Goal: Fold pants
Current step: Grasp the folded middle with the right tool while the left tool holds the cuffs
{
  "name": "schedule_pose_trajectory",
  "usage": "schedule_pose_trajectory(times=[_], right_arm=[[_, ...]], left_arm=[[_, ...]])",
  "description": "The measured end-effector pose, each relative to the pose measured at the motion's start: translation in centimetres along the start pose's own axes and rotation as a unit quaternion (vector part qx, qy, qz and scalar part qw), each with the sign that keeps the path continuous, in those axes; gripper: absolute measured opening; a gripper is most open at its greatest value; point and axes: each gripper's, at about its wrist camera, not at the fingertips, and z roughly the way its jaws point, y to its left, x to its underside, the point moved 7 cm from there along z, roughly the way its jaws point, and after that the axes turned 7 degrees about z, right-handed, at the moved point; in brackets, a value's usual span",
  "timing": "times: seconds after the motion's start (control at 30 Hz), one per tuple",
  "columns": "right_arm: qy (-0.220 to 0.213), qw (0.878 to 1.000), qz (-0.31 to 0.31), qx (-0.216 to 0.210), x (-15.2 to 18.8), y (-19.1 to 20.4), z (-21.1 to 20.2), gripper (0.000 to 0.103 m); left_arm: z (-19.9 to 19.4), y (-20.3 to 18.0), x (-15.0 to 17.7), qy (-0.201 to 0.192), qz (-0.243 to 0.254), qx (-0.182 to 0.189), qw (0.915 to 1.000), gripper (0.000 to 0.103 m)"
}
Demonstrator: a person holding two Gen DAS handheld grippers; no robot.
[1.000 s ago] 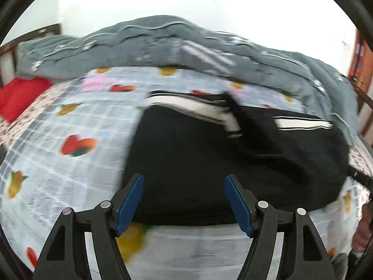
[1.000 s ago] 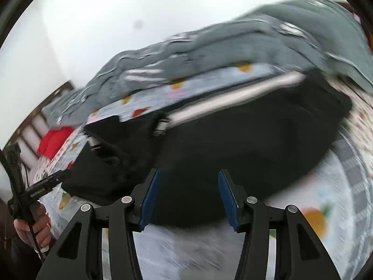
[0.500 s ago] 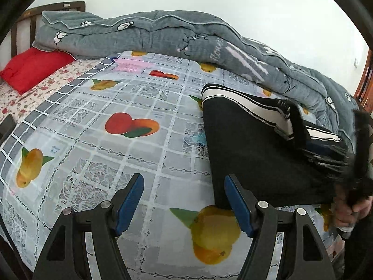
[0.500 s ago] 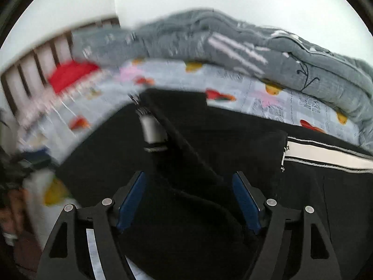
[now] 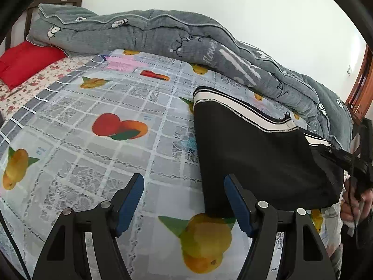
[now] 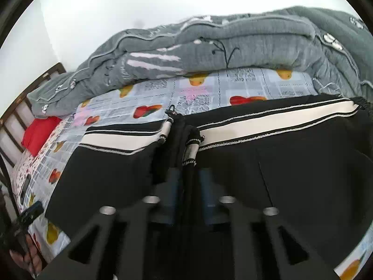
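Black pants [image 5: 251, 156] with a white side stripe lie on the fruit-print bed sheet [image 5: 98, 154], to the right in the left wrist view. My left gripper [image 5: 184, 200] is open and empty, low over the sheet just left of the pants' near corner. In the right wrist view my right gripper [image 6: 189, 182] is shut on a bunched fold of the pants [image 6: 291, 163] near the striped edge. The same gripper shows at the far right of the left wrist view [image 5: 345, 161], holding the cloth's right end.
A rolled grey quilt [image 5: 186, 44] runs along the far side of the bed. A red pillow [image 5: 25, 60] lies at the headboard on the left. A wooden door frame [image 5: 361, 86] stands at the far right.
My right gripper has closed on the pants fold; it was open half a second ago. My left gripper stayed open and moved off the pants to their left.
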Motion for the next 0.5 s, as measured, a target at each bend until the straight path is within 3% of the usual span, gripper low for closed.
schedule_pose_trajectory(times=[0.03, 0.1, 0.2, 0.27, 0.3, 0.5], right_arm=[[-0.005, 1.0, -0.001, -0.011, 0.4, 0.3, -0.6, 0.059], [-0.001, 1.0, -0.005, -0.03, 1.6, 1.3, -1.1, 0.06], [0.028, 0.999, -0.008, -0.024, 3.4, 2.1, 0.0, 0.06], [0.05, 0.999, -0.009, 0.009, 4.5, 1.8, 1.5, 0.054], [0.054, 0.998, -0.008, 0.02, 5.2, 1.6, 2.1, 0.034], [0.05, 0.998, -0.016, 0.026, 6.4, 1.5, 1.8, 0.033]], left_arm=[[0.2, -0.1, 0.1, 0.003, 0.0, 0.001, 1.0, 0.07], [0.4, -0.3, 0.3, 0.006, 0.002, 0.004, 1.0, 0.07], [0.7, -0.2, 0.5, 0.012, -0.001, 0.006, 0.9999, 0.07], [0.9, 0.1, 0.7, 0.021, -0.011, 0.008, 0.9997, 0.07], [1.0, 0.2, 0.8, 0.026, -0.015, 0.01, 0.9995, 0.07], [0.8, 0.5, 1.0, 0.034, -0.011, 0.009, 0.9993, 0.07]])
